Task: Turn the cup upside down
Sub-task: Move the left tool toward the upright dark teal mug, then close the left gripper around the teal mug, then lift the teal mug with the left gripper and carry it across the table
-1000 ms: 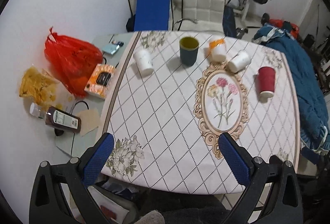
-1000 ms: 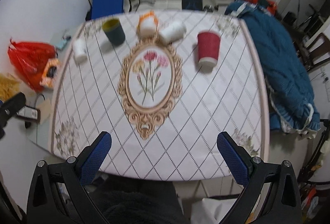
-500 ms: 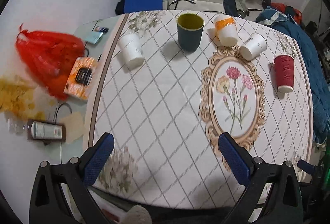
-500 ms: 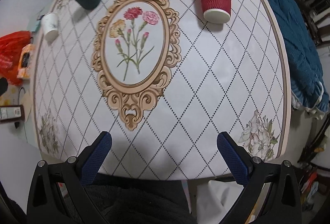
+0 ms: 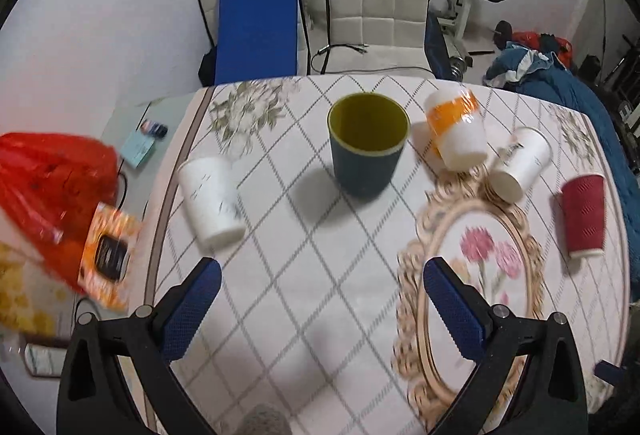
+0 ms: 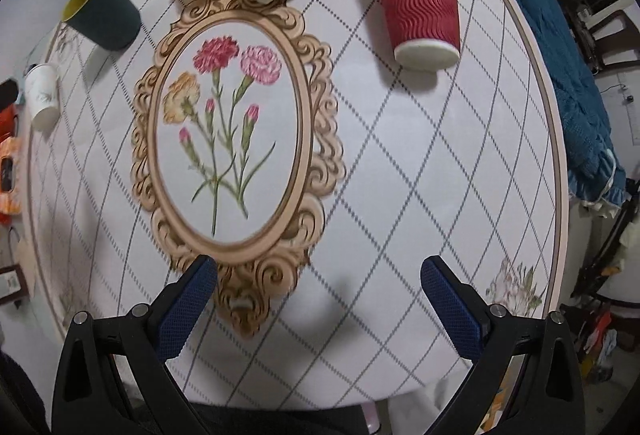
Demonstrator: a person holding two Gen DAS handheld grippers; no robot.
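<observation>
A dark teal cup with a yellow inside [image 5: 367, 145] stands upright, mouth up, at the far middle of the table; it also shows in the right wrist view [image 6: 102, 15]. My left gripper [image 5: 320, 277] is open and empty, above the table, in line with this cup and short of it. My right gripper [image 6: 318, 273] is open and empty over the near part of the tablecloth. A red ribbed cup [image 6: 420, 15] stands upside down ahead of it to the right; it also shows in the left wrist view [image 5: 582, 219].
An orange-banded white cup [image 5: 456, 133], a white paper cup [image 5: 520, 163] tilted against it, and another white cup [image 5: 210, 197] stand on the patterned tablecloth [image 5: 320, 295]. A red bag [image 5: 48, 187] and boxes lie left; chairs [image 5: 376, 7] stand behind, blue bedding [image 6: 560, 55] right.
Both grippers have moved forward and lower over the table, so the cups look larger and nearer. The left one now faces the teal cup. Jaws stayed open.
</observation>
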